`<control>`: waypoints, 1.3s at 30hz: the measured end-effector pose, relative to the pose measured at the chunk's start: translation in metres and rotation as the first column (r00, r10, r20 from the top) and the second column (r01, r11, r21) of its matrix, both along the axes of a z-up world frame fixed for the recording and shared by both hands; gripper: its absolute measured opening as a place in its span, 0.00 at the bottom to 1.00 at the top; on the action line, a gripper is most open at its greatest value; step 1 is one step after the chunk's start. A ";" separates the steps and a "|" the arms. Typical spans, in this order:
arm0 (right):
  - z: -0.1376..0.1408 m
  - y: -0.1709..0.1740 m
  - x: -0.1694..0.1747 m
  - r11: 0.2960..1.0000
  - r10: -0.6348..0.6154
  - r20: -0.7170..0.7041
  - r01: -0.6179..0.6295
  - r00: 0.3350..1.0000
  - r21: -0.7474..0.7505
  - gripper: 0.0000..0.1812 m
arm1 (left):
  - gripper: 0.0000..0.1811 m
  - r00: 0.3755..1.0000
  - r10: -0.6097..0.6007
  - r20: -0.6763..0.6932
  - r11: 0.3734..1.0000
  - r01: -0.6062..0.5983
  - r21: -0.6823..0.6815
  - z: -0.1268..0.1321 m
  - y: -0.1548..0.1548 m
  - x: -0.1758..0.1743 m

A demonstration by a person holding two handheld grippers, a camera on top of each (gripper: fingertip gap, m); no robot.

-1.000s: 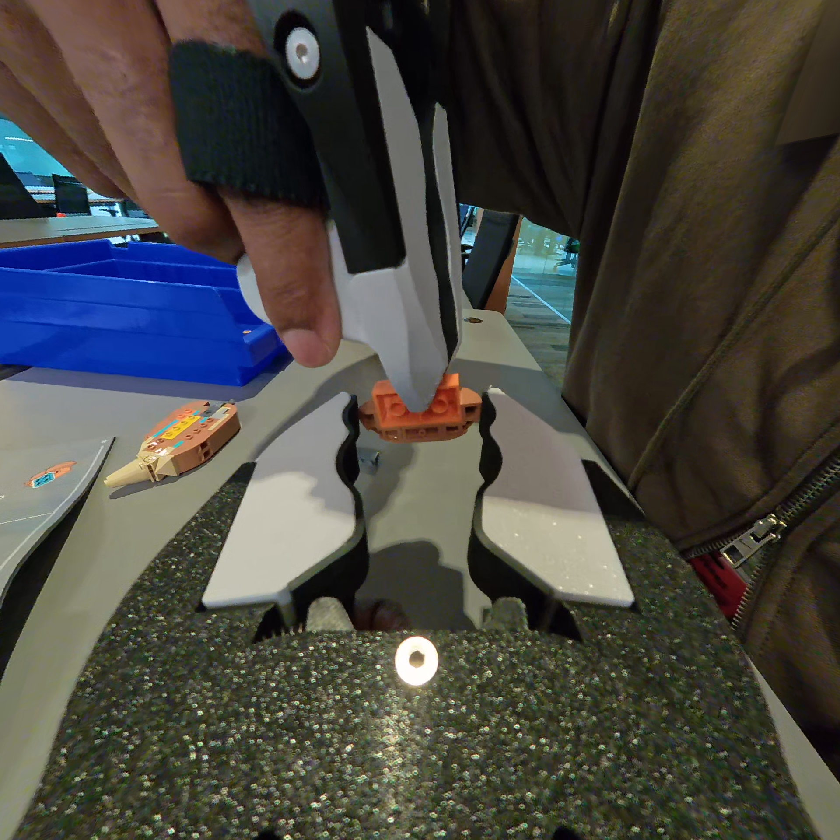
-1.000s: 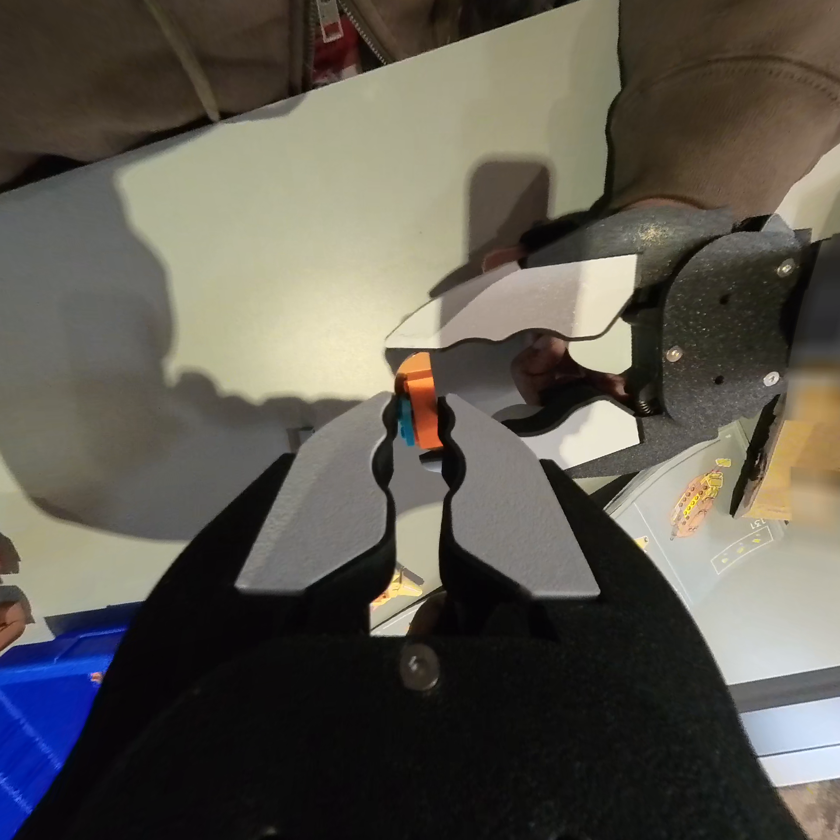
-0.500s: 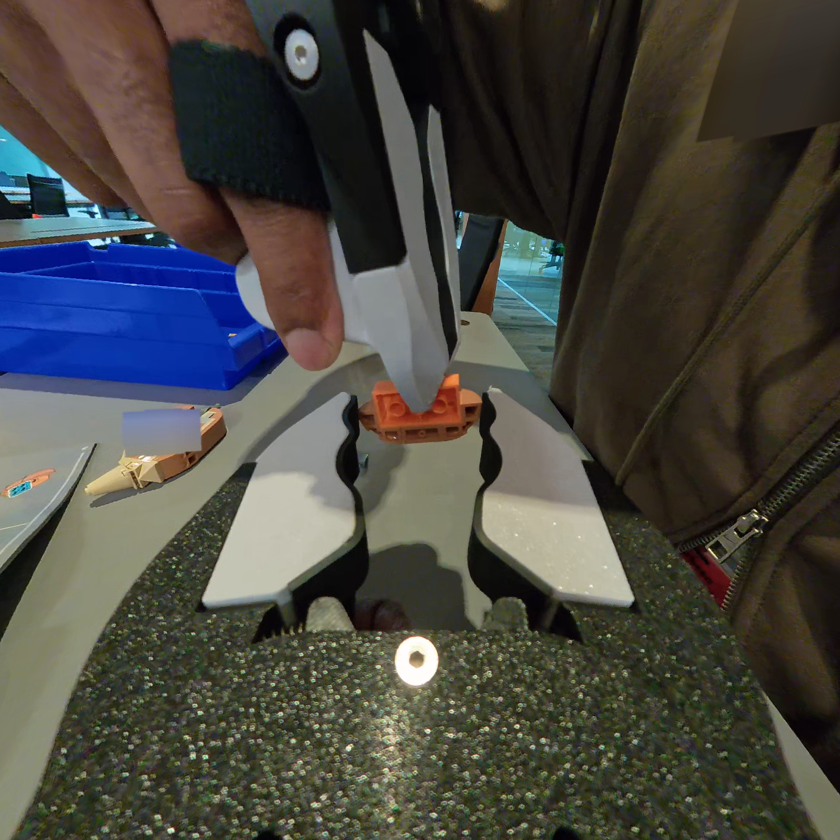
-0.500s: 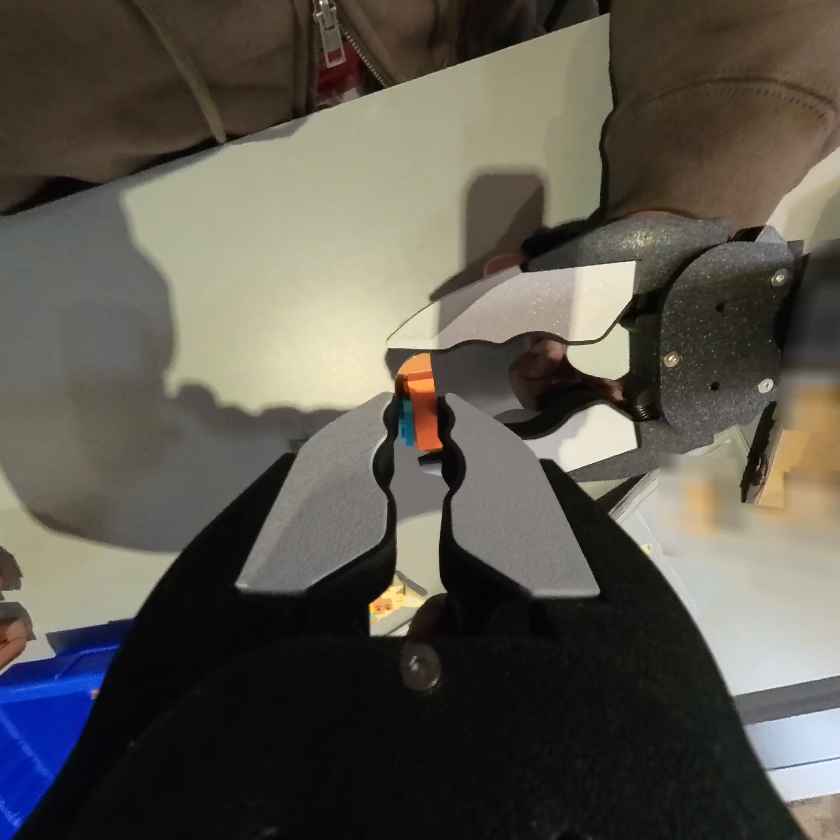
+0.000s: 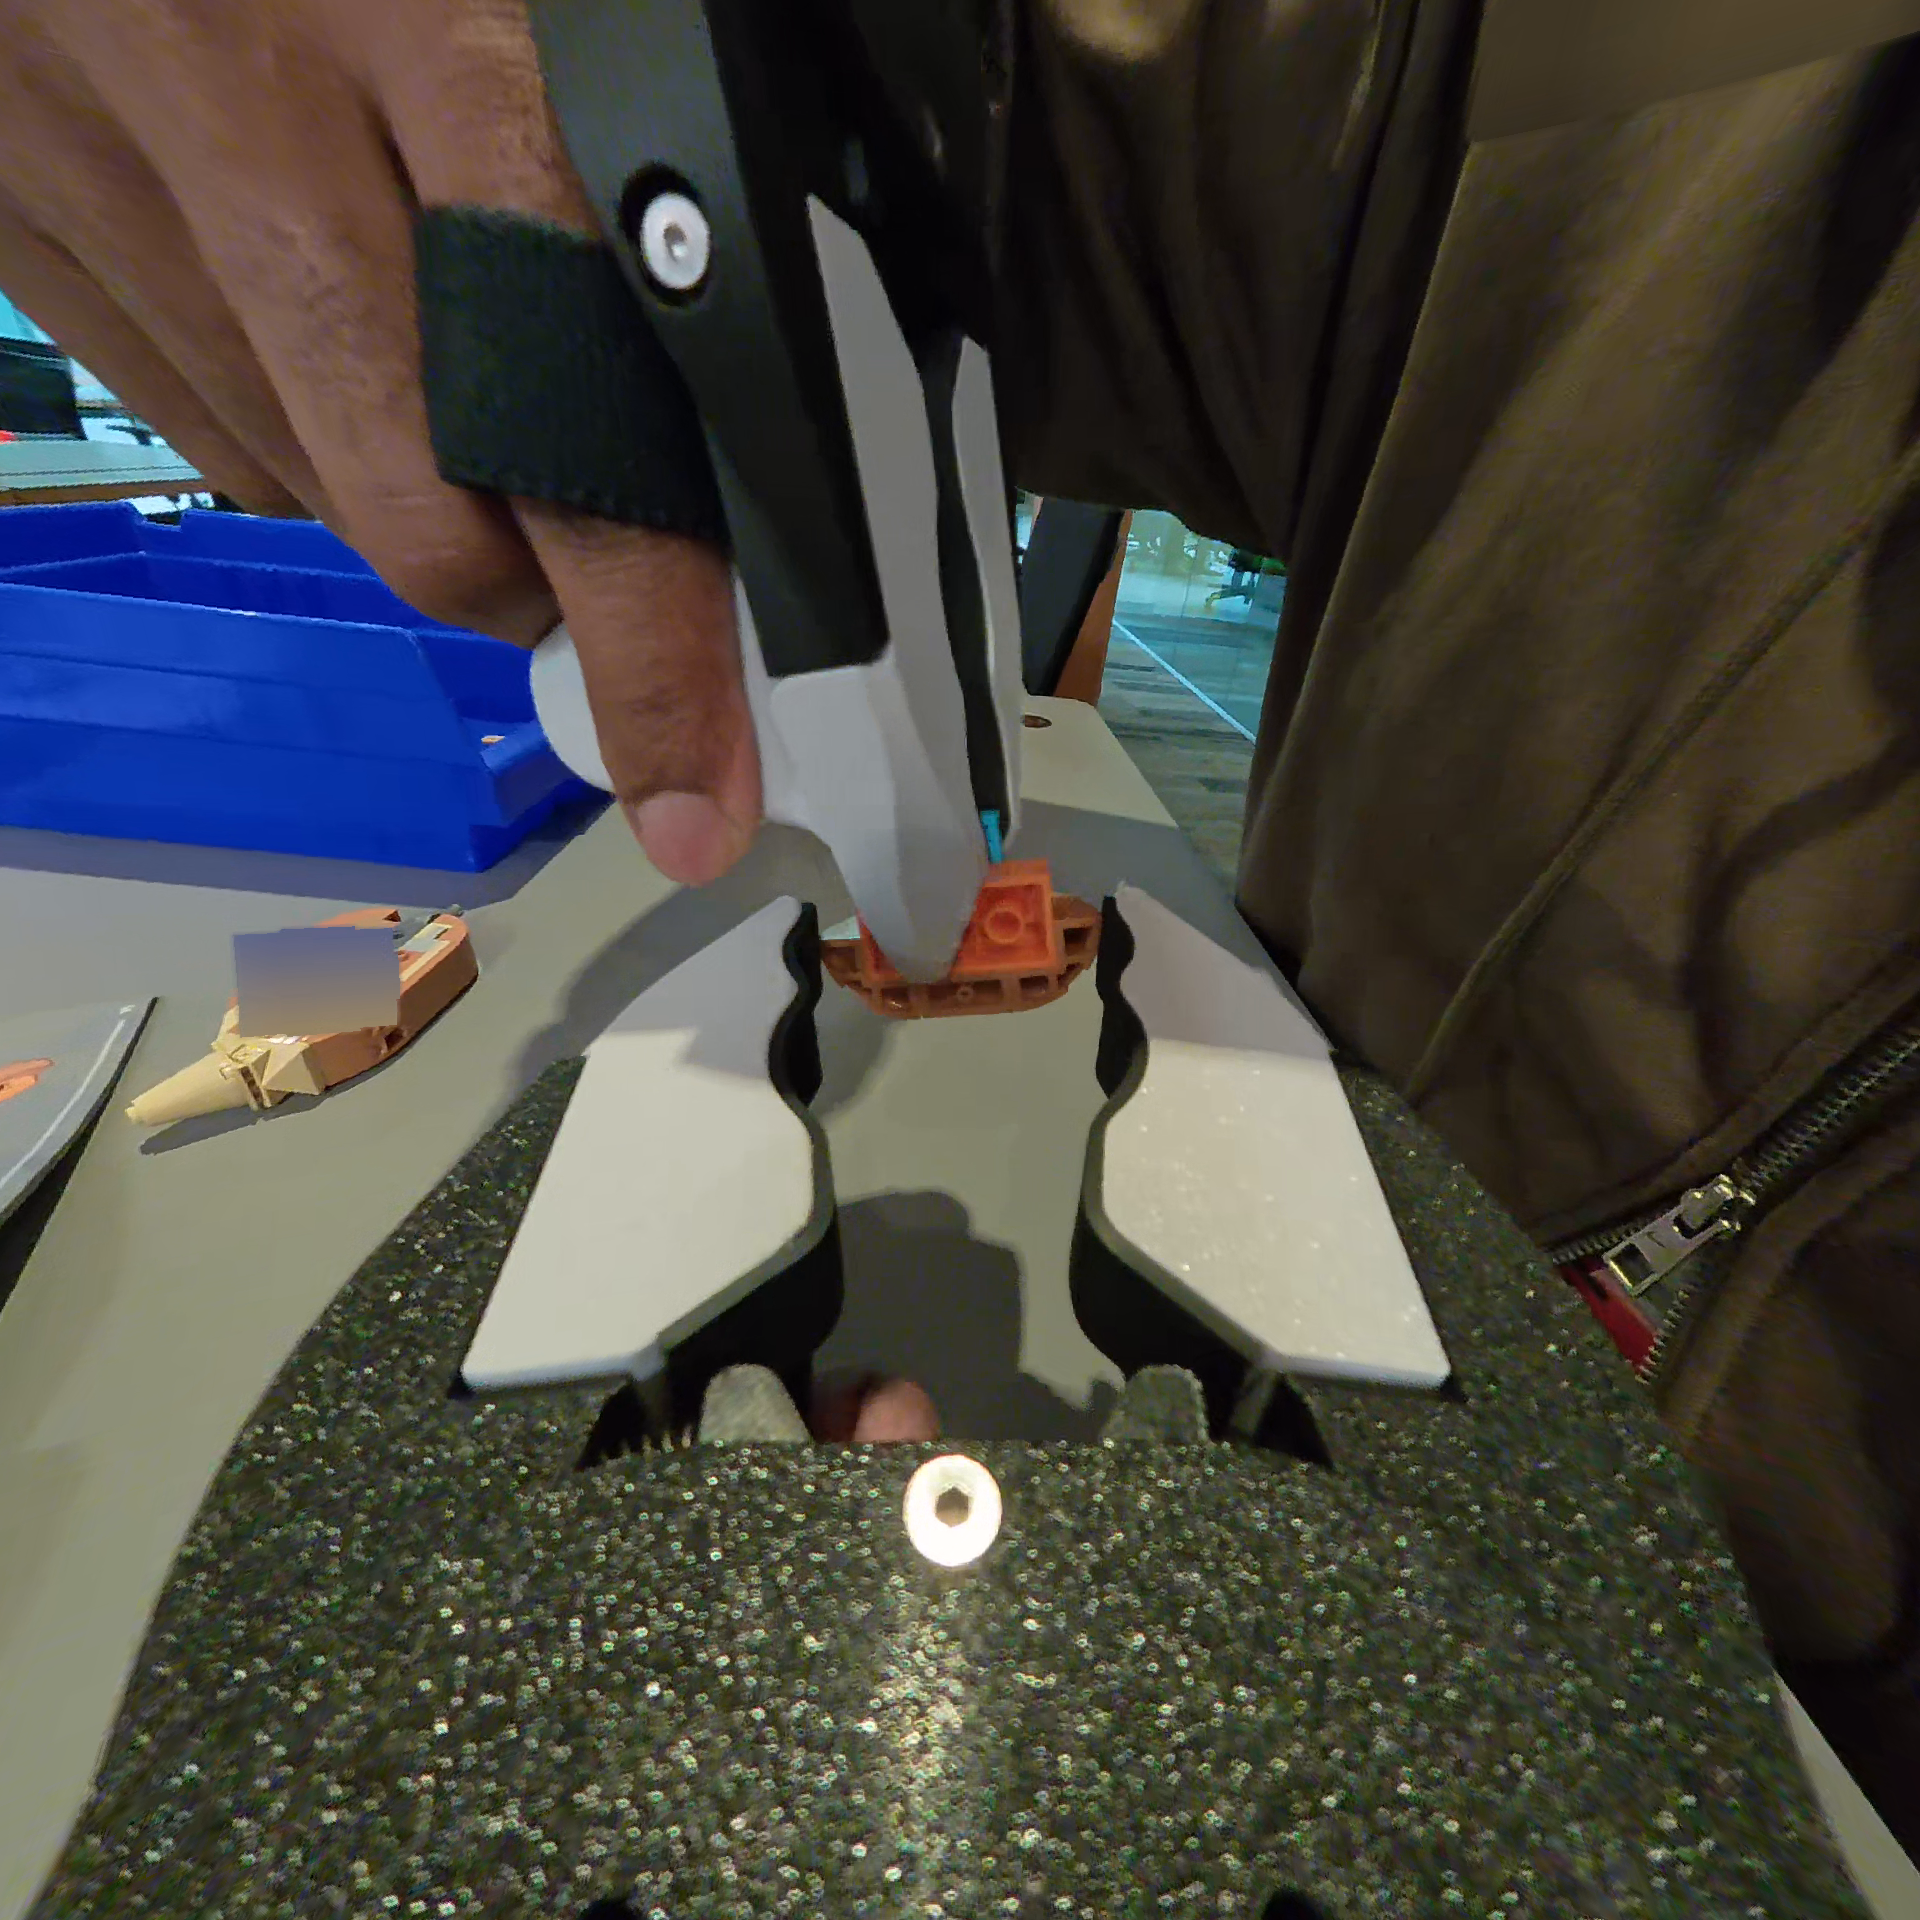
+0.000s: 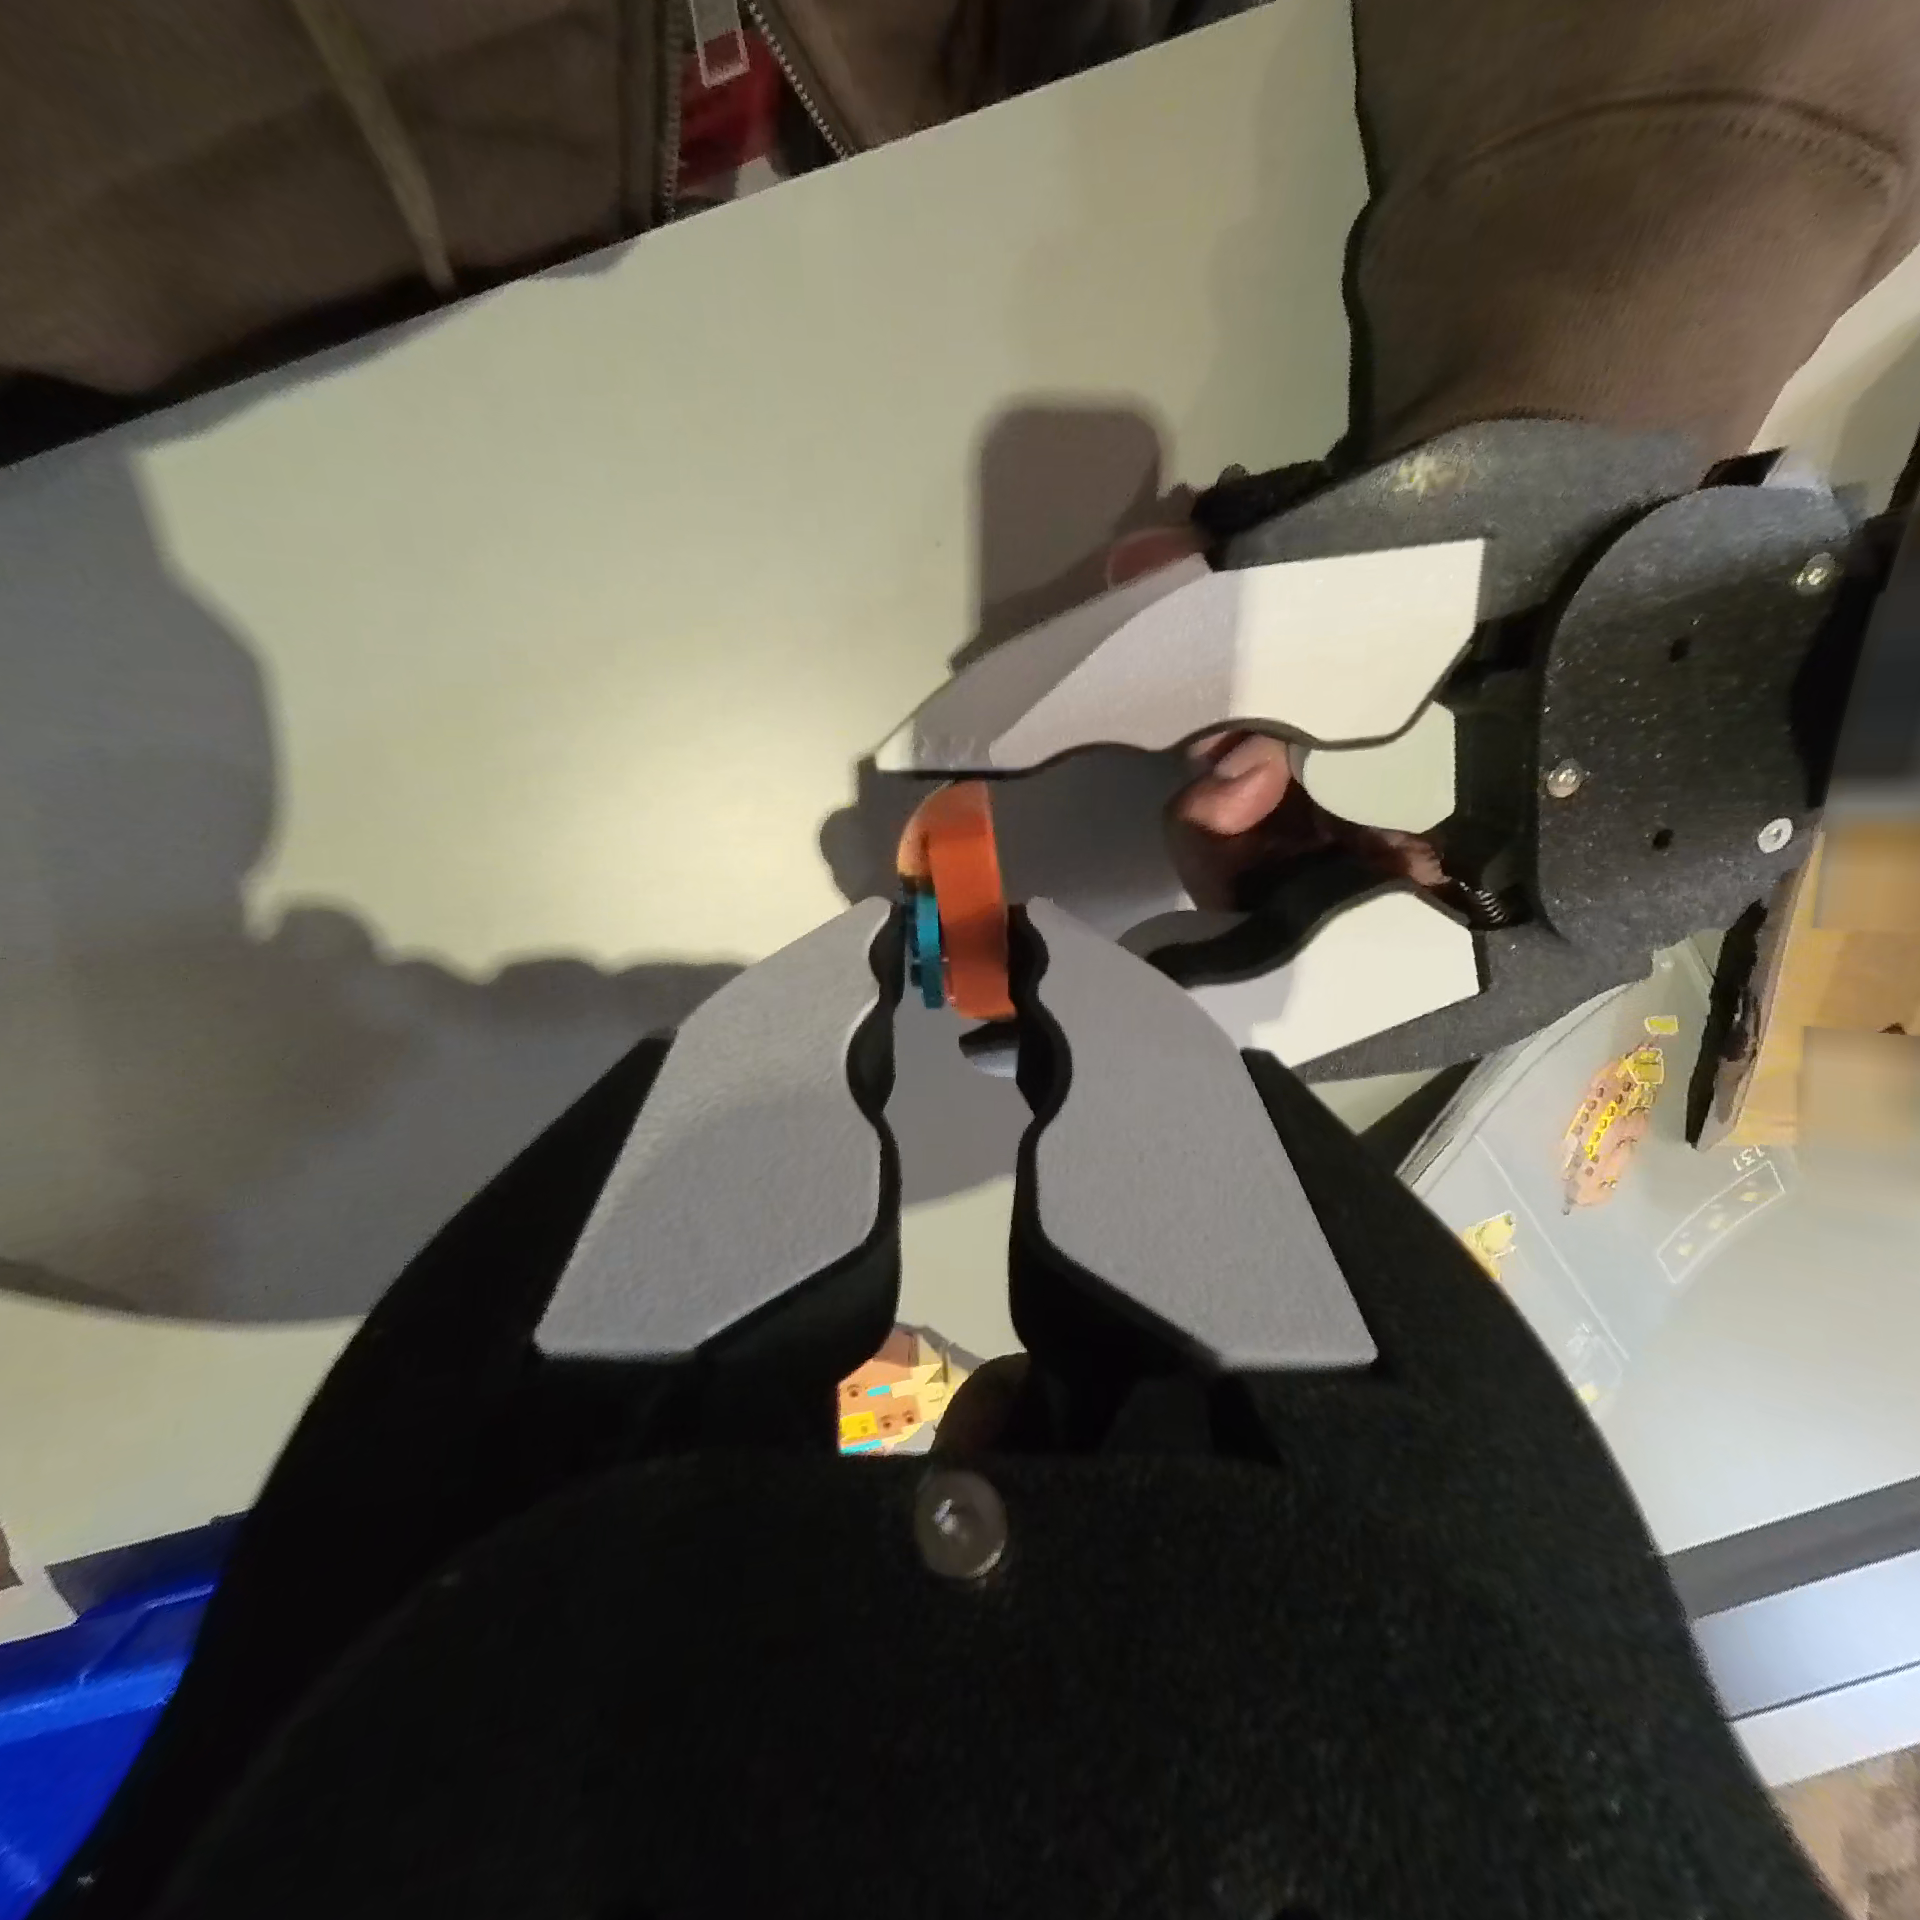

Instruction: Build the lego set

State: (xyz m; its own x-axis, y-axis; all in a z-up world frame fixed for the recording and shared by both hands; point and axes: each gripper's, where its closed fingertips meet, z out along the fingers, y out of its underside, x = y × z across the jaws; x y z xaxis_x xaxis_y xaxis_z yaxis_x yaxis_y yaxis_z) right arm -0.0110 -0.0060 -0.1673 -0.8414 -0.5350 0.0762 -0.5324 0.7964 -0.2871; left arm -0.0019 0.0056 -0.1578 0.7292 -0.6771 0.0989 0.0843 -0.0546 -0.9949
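My right gripper (image 6: 961, 940) pinches the orange lego piece (image 6: 971, 914) and a small blue piece (image 6: 923, 951) together above the table (image 6: 623, 582). My left gripper (image 5: 956, 956) stands spread around the orange piece, apparently not touching.

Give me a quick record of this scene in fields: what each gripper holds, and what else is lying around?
right gripper: shut on the orange piece and blue piece
left gripper: open, fingers either side of the orange piece, contact unclear
table: grey
lego model: tan and brown, lying on the table off to one side
blue bin: at the table's far side
booklet: open on the table
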 end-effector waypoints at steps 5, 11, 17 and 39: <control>0.000 -0.002 -0.001 1.000 -0.004 0.011 0.004 1.000 -0.002 0.11 | 0.29 1.000 0.003 0.012 1.000 -0.003 0.001 0.001 0.000 -0.002; 0.009 0.002 -0.004 0.997 -0.064 0.046 0.066 0.997 -0.041 0.17 | 0.29 0.998 0.003 0.055 1.000 -0.004 0.017 0.006 -0.002 -0.006; 0.033 -0.009 -0.004 0.976 -0.120 0.169 0.147 0.978 -0.158 0.17 | 0.29 0.974 -0.109 0.200 0.994 0.102 0.047 0.021 -0.015 -0.005; 0.027 -0.013 -0.004 0.993 -0.052 0.121 0.065 0.991 -0.103 0.09 | 0.29 0.975 -0.134 0.177 0.991 0.130 0.036 0.018 -0.019 -0.003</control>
State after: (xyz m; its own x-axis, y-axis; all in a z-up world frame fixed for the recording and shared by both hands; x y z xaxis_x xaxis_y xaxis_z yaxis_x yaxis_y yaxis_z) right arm -0.0146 -0.0190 -0.1402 -0.8776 -0.4786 0.0283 -0.4429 0.7866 -0.4303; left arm -0.0051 -0.0131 -0.1396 0.6054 -0.7698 0.2022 0.2548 -0.0532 -0.9655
